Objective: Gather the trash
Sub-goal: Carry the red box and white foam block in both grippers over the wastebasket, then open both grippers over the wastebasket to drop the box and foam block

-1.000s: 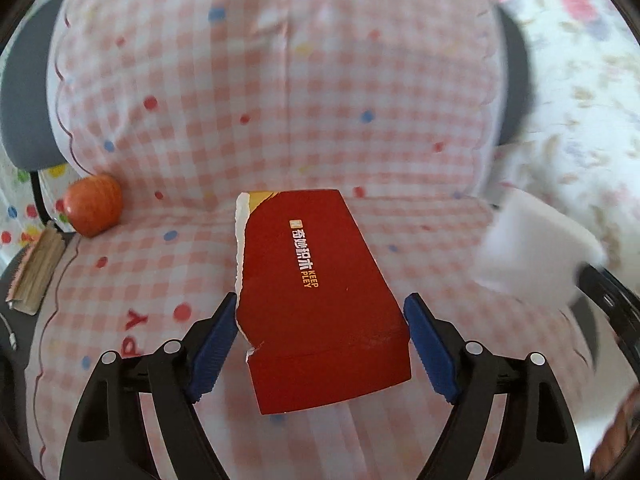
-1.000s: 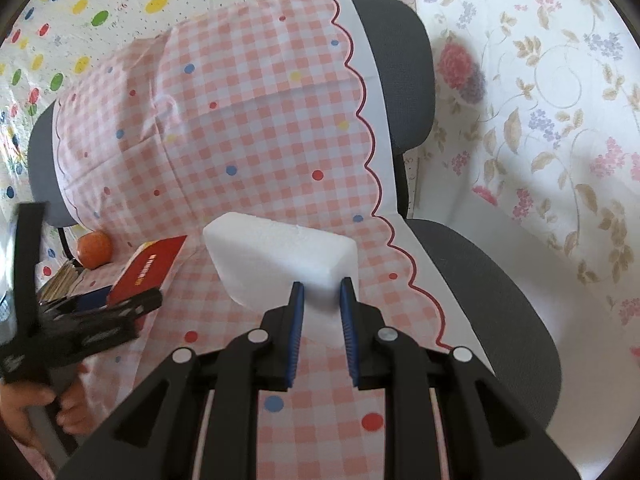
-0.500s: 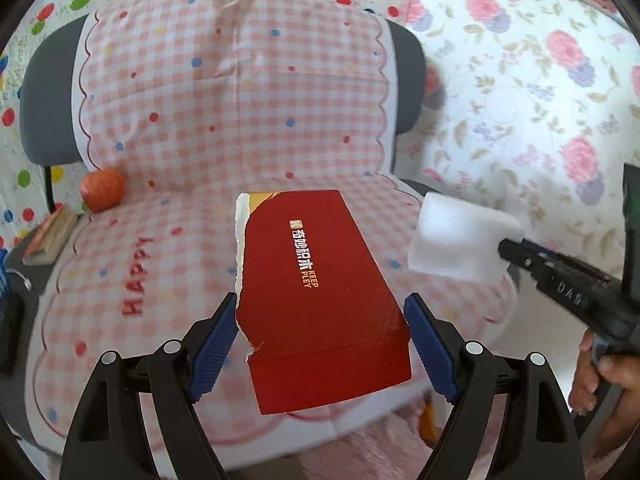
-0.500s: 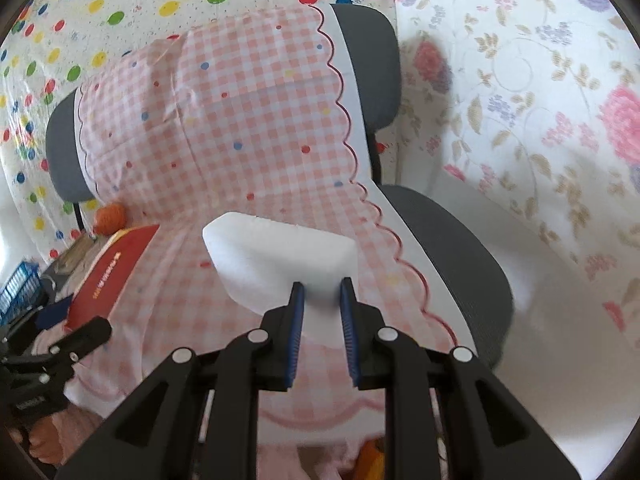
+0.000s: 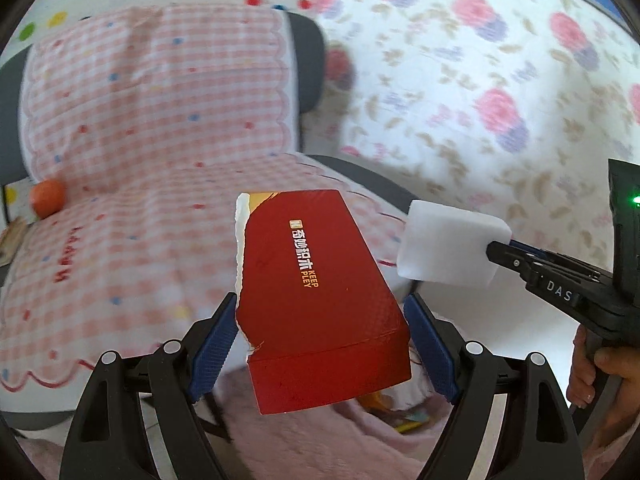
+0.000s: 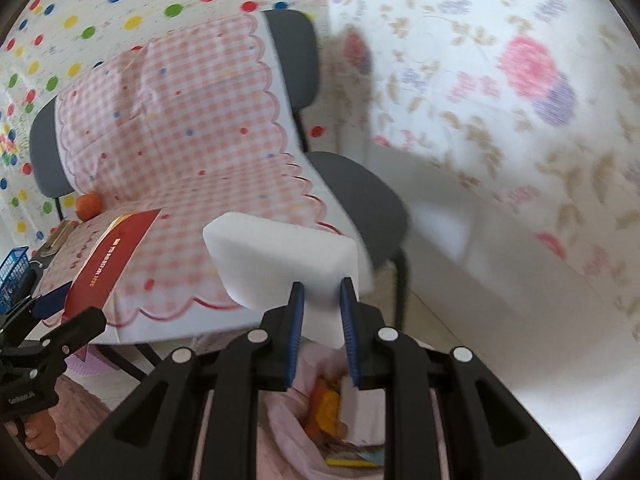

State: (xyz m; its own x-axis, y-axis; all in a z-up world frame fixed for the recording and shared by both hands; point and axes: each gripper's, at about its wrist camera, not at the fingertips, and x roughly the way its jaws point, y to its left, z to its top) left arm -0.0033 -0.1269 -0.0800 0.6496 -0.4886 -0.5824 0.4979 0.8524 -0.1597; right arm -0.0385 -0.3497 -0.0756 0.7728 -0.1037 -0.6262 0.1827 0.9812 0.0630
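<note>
Left gripper [image 5: 320,344] tilted downward, blue pads spread wide against the two edges of a torn red card box [image 5: 320,300], box carried in the air ahead of the checked chair cover [image 5: 140,160]; right gripper [image 6: 322,336] angled down likewise, narrow, clamped on a white foam block [image 6: 280,256], block off the seat's front edge; below both, a pink bag [image 6: 288,432] with scraps inside; orange fruit [image 5: 48,197] on the seat's far corner.

Right of the chair [image 6: 352,200] the floor [image 6: 500,320] lies open up to the flowered wall [image 6: 520,100]. The chair's seat edge and leg [image 6: 402,284] block the left; a pink bag [image 6: 288,420] sits below in front.
</note>
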